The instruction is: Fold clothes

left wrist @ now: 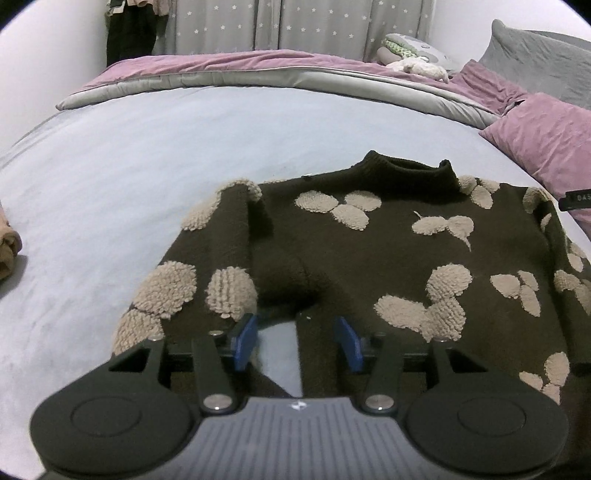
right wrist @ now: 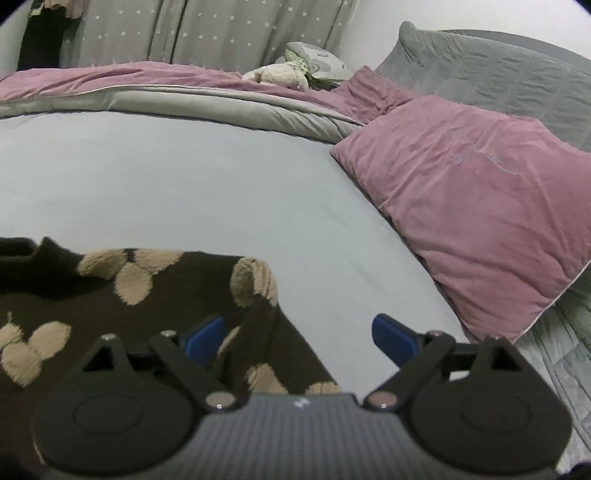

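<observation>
Pale blue bed (left wrist: 147,155): dark brown sweater (left wrist: 369,251) lies flat, collar far side. My left claw (left wrist: 295,341) gapes over its hem; right claw (right wrist: 299,338) spread wide above its sleeve edge, gripping nothing.

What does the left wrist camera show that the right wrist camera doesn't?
Only the left wrist view shows the sweater's whole neckline, its folded-in left sleeve, and a tan garment at the frame's left edge. Only the right wrist view shows the full purple pillow and the grey pillow behind it nearly whole. Both show the dark sweater with beige patches on the blue sheet, the rolled duvet, star curtains, and open tongs: left, right.
</observation>
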